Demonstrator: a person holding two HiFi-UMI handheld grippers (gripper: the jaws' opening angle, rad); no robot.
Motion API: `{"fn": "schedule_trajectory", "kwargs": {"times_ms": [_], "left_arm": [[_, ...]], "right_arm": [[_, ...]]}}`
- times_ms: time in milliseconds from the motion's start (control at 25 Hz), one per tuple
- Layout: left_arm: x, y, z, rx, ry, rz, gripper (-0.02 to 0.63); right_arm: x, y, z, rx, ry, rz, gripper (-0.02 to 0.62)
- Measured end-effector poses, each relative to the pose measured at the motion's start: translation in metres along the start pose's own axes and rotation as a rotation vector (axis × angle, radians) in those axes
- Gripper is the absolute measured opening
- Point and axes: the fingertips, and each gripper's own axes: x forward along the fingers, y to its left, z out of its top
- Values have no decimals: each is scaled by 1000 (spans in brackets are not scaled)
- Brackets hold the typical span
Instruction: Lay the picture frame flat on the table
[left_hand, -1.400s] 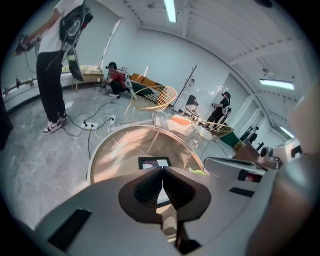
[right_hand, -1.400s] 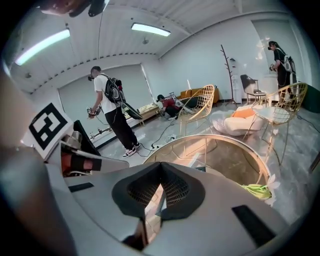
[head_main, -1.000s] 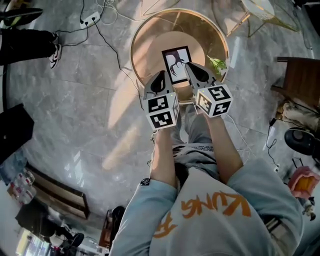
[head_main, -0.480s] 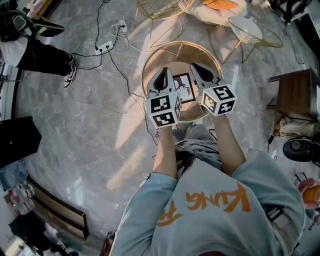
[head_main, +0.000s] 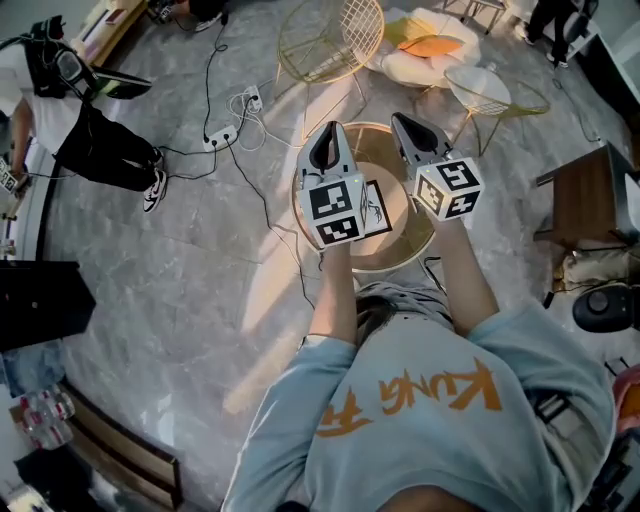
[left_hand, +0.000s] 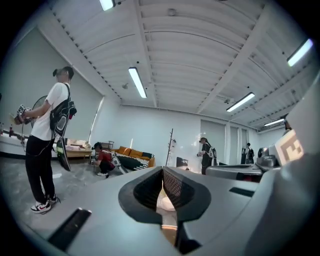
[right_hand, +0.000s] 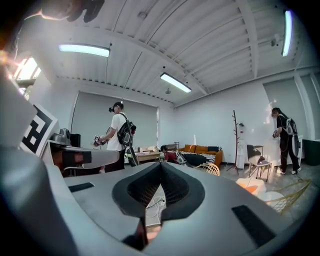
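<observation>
- Now we see the frame (head_main: 377, 208) on the round worktop (head_main: 408, 228), apparently lying flat, its left edge hidden behind the left gripper (head_main: 330, 128).
- We hold both grippers well above the worktop, pointing out across the room.
- On the left gripper, the jaws are pressed together with nothing between them.
- On the right gripper (head_main: 402, 120), the jaws are likewise closed and empty.
</observation>
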Motion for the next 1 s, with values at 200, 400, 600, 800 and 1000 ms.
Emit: {"fn": "schedule_trajectory", "kwargs": {"times_ms": [200, 400, 600, 800, 1000], "left_arm": [[11, -5, 29, 44, -46, -6, 21], [18, -17, 40, 56, -73, -24, 22], [22, -27, 33, 62, -53, -37, 21], [23, -24, 25, 69, -31, -41, 23], [24, -24, 16, 74, -5, -32, 23]], "right_arm": [[1, -9, 26, -79, -27, -20, -2], [-8, -27, 37, -80, -45, -48, -2], [-17, -39, 33, -76, -39, -69, -2], [-18, -36, 31, -79, -33, -70, -2], [-19, -33, 31, -90, -25, -54, -2]]}}
